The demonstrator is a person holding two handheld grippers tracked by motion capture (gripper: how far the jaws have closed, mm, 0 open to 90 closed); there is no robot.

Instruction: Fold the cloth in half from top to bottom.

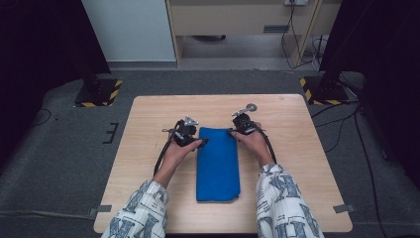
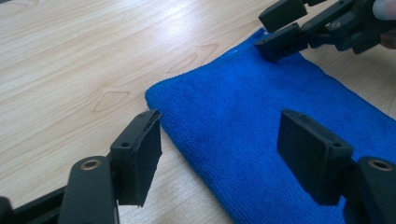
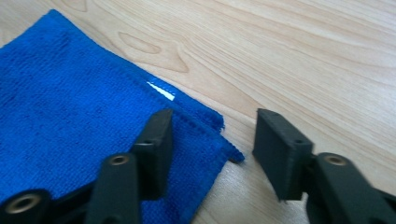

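Observation:
A blue folded towel (image 1: 218,163) lies lengthwise on the middle of the wooden table (image 1: 148,114). My left gripper (image 1: 203,142) sits low at the towel's far left corner, open. In the left gripper view, my left gripper (image 2: 219,126) has one jaw over bare wood and the other over the towel (image 2: 243,93). My right gripper (image 1: 232,131) is at the far right corner, also open. In the right gripper view, my right gripper (image 3: 213,119) straddles the layered corner of the towel (image 3: 70,107), near a small white tag (image 3: 161,90). The left gripper view also shows the right gripper (image 2: 262,33) beyond the towel.
Bare wood surrounds the towel on every side. On the grey floor beyond the table stand two black bases with yellow-striped edges (image 1: 96,93) (image 1: 322,91). Cables trail on the floor at the right (image 1: 346,124).

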